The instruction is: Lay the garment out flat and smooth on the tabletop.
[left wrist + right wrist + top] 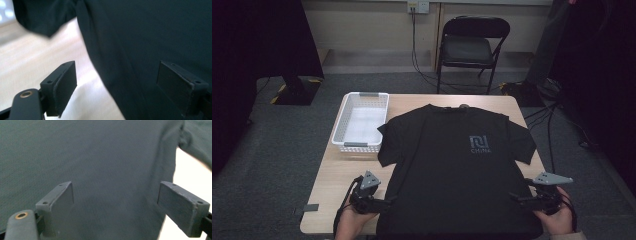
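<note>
Currently | both jaws held apart, nothing clamped | left gripper, right gripper at black T-shirt hem | risk: only one fabric layer caught, hem bunched.

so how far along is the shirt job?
Done: shirt lies spread flat, logo up, on the table. In hand: left gripper and right gripper sit at the shirt's lower side edges, jaws open, nothing pinched. Left: no fold is visible yet, and the basket holds nothing, if that is where it goes.
</note>
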{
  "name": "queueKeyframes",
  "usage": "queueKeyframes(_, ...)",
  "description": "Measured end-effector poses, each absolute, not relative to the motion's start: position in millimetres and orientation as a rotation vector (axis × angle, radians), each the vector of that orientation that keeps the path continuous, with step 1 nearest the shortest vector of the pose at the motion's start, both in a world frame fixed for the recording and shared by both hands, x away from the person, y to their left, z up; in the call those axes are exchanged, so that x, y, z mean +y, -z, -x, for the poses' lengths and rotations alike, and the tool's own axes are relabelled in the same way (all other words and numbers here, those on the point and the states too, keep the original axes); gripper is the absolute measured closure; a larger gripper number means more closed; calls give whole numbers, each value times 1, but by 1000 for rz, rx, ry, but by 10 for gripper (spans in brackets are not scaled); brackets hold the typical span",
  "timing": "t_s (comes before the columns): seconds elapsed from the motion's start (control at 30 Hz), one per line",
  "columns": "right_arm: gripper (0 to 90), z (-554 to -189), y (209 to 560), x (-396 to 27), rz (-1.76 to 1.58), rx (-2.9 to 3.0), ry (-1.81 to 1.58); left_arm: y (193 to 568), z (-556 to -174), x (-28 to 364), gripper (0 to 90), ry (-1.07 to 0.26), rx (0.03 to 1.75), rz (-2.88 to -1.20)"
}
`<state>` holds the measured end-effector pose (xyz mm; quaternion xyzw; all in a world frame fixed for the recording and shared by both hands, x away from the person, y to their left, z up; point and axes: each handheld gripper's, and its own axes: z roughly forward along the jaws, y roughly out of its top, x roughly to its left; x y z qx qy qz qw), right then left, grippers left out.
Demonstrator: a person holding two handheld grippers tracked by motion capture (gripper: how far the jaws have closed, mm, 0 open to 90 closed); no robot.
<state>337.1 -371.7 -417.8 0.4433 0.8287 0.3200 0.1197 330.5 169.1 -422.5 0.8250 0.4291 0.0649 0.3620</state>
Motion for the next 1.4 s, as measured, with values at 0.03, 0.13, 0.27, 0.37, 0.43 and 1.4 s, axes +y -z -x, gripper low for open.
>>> queueKeyframes(0.03, 131, -339, 419, -370, -1286, 2421, -934, 422, -333, 167, 149, -168, 1091, -2124)
queueKeyframes(0.13, 129, -348, 426, -364, -1279, 2444, -938, 420, -339, 161, 146, -183, 1038, -2133)
queueKeyframes(0.27, 122, -353, 436, -362, -1275, 2461, -915, 421, -345, 156, 140, -185, 999, -2138)
queueKeyframes(0.37, 109, -351, 438, -363, -1227, 2456, -921, 423, -347, 154, 139, -180, 974, -2143)
queueKeyframes(0.43, 109, -351, 438, -363, -1226, 2461, -920, 425, -347, 153, 139, -179, 967, -2143)
queueKeyframes(1.4, 103, -352, 439, -363, -1250, 2467, -924, 425, -351, 179, 135, -177, 953, -2108)
